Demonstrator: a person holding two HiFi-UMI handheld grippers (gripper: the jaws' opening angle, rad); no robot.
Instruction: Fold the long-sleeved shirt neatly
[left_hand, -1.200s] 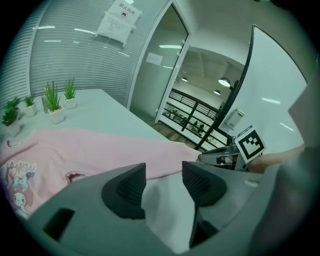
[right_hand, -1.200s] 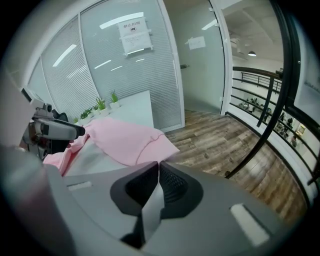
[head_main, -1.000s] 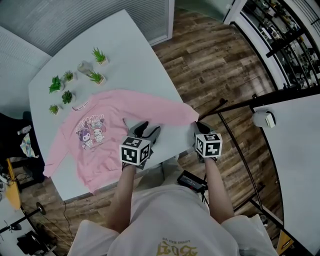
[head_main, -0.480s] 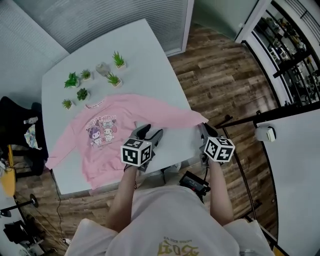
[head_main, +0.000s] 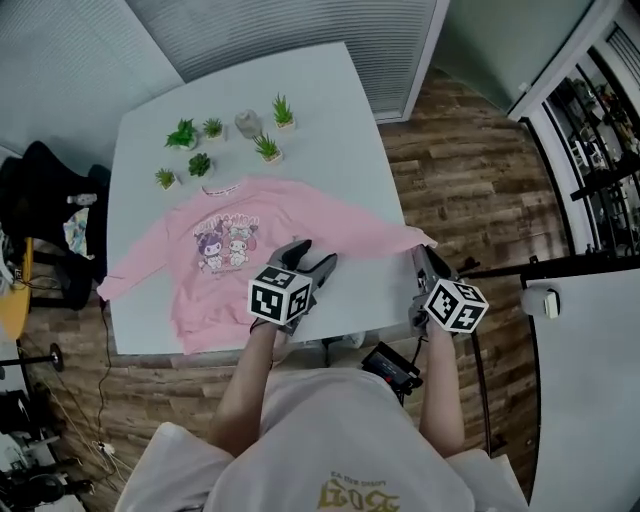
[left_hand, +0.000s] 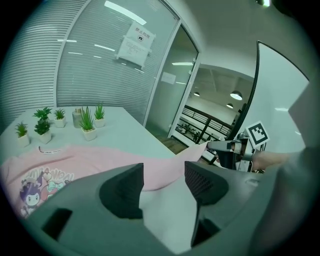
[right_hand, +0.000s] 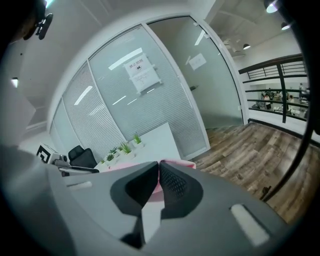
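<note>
My right claw (head_main: 421, 252) is clamped shut on the very end of the sleeve (head_main: 375, 232), out past the tabletop's (head_main: 330, 120) right edge. I judge that pinching the tip makes sense, since it lets the whole sleeve swing over as one piece instead of bunching. In the left gripper view the pink cloth runs from the tabletop straight up to that claw.

My left claw (head_main: 313, 253) has just been opening, its jaws now wide apart with nothing between them. It hangs over bare tabletop just beside the shirt (head_main: 235, 265), near where the held sleeve meets the body. I read that as a ready position, either to take a second hold or to pin the fold line while the sleeve crosses.

The shirt lies flat and print up, with its collar toward the plants (head_main: 182, 133) and its hem at the near edge. The other sleeve (head_main: 130, 270) is stretched out to the left edge. With the shirt spread like that, every fold starts from a smooth layer. The plants sit at the far side, well apart from the held sleeve, so they shouldn't catch it. No fold is made yet.
</note>
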